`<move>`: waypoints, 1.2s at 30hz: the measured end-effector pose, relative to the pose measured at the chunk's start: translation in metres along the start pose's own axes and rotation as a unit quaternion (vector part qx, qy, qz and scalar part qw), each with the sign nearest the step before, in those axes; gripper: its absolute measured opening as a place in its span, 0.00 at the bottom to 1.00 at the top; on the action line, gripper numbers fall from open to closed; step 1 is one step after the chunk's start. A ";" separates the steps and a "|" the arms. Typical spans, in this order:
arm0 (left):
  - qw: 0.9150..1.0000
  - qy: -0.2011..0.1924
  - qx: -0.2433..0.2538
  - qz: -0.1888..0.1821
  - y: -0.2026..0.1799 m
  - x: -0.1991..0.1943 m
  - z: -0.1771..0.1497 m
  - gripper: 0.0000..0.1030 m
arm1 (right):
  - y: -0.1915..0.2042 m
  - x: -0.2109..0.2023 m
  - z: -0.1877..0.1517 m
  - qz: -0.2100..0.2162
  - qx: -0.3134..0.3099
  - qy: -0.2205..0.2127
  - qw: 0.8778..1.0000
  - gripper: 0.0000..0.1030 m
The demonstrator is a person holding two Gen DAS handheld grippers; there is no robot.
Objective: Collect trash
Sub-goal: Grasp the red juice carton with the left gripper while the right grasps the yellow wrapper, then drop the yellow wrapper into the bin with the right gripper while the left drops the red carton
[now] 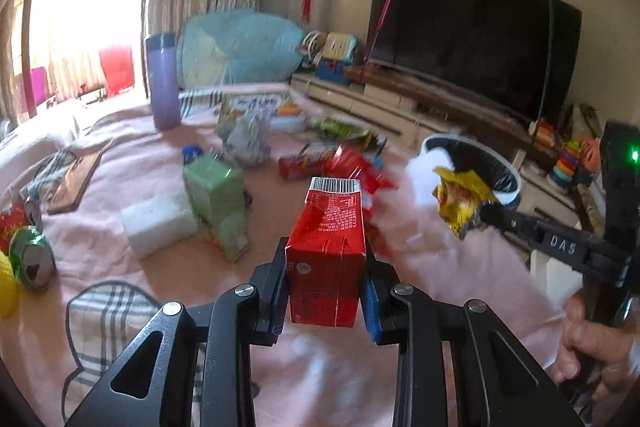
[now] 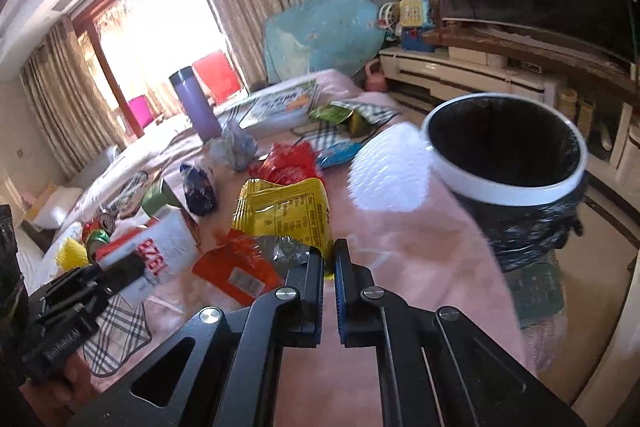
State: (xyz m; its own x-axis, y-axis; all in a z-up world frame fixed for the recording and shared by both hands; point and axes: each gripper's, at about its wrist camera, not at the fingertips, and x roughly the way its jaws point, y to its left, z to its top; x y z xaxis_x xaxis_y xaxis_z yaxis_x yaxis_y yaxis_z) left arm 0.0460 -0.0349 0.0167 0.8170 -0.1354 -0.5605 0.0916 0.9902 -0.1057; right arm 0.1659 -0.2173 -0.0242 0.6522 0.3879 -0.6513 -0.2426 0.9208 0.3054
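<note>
Pink blanket point(image 1: 120, 163) covers the whole work surface, w/ checked patches; trash scattered across it.

TV point(image 1: 472, 39) on long low cabinet, far right of left-wrist view.

Trash bin point(image 2: 576, 167): black liner, white rim, stands just off the blanket's right edge. White blurred item point(image 2: 390, 171) sits just beside its rim, on the blanket side; can't tell what it is.

Purple bottle point(image 1: 162, 83) upright, far side of blanket, near curtains.

L gripper point(image 1: 325, 291): pads pressed on both sides of red carton point(image 1: 326, 251), barcode end pointing away, carton raised above blanket. Firm hold.

R gripper point(image 2: 329, 267): jaws almost fully together, pinching lower edge of yellow snack wrapper point(image 2: 284, 211); wrapper crumpled, silver inside showing. In left-wrist view the same wrapper hangs in front of the bin, off the blanket. A hand point(image 1: 592, 343) grips the R tool's handle.

Remaining on blanket:
- green carton point(image 1: 218, 203), tilted, beside white block point(image 1: 156, 223)
- red wrapper point(image 1: 352, 167) behind the held carton
- crumpled pale foil point(image 1: 248, 139), mid-blanket
- green can point(image 1: 32, 255) on its side, left edge
- green packets point(image 2: 336, 115), far side near bin
</note>
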 end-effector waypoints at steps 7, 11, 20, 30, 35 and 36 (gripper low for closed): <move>0.999 -0.005 0.026 -0.035 -0.031 0.006 0.011 0.28 | -0.032 -0.014 0.009 -0.027 0.023 -0.018 0.999 0.04; 0.998 -0.001 0.038 -0.053 -0.045 0.028 0.025 0.28 | -0.053 -0.016 0.016 -0.048 0.036 -0.022 0.998 0.04; 0.994 0.006 0.062 -0.087 -0.077 0.093 0.064 0.28 | -0.112 -0.017 0.041 -0.087 0.063 -0.025 0.994 0.04; 0.991 0.041 0.064 -0.110 -0.109 0.186 0.103 0.28 | -0.158 0.008 0.081 -0.107 0.067 -0.005 0.992 0.05; 0.991 0.055 0.061 -0.110 -0.120 0.222 0.121 0.28 | -0.179 0.024 0.089 -0.109 0.074 0.012 0.991 0.05; 0.990 0.058 0.061 -0.110 -0.121 0.231 0.124 0.28 | -0.183 0.028 0.090 -0.109 0.077 0.015 0.991 0.05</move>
State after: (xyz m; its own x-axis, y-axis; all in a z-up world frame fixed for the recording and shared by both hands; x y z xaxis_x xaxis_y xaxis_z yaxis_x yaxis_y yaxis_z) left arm 0.2940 -0.1814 0.0016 0.6988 -0.3453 -0.6264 0.3347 0.9318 -0.1403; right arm 0.2927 -0.3786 -0.0354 0.6543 0.1832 -0.7337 0.0153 0.9668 0.2550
